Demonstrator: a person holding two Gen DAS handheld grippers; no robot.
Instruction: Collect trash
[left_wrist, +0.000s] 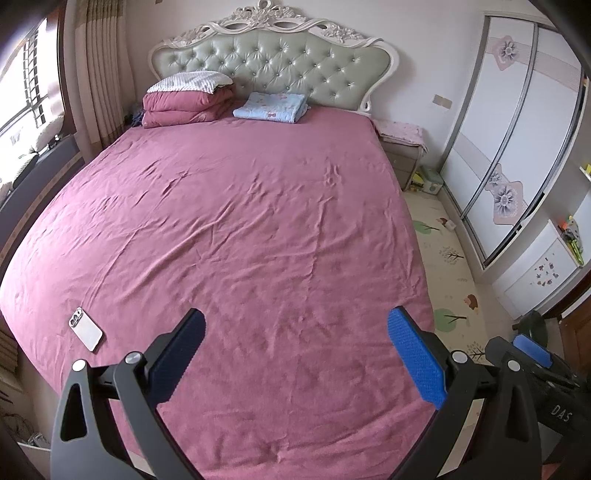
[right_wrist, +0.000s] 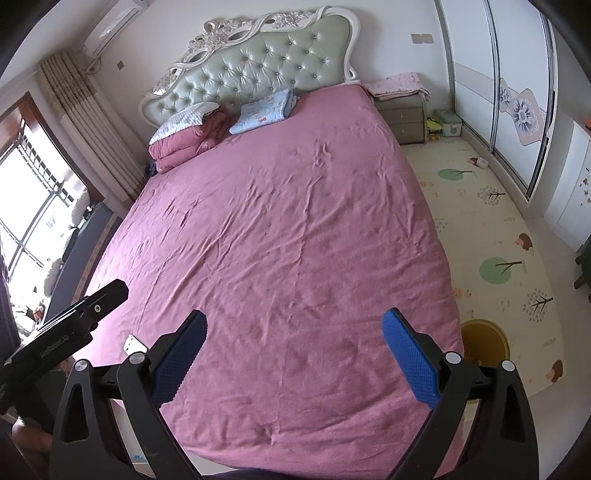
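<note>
Before me: pink-sheeted bed (left_wrist: 240, 229), white phone (left_wrist: 85, 328) near its foot corner, folded maroon quilt (left_wrist: 184, 107) and blue blanket (left_wrist: 271, 107) by tufted headboard (left_wrist: 273, 62).

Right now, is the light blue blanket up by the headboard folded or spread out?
Folded. The light blue blanket lies as a compact, layered rectangle on the bed beside the folded red quilt.

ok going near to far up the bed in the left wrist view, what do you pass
left claw → phone near the foot → bare stretch of wrinkled pink sheet → folded blue blanket → tufted green headboard
</note>
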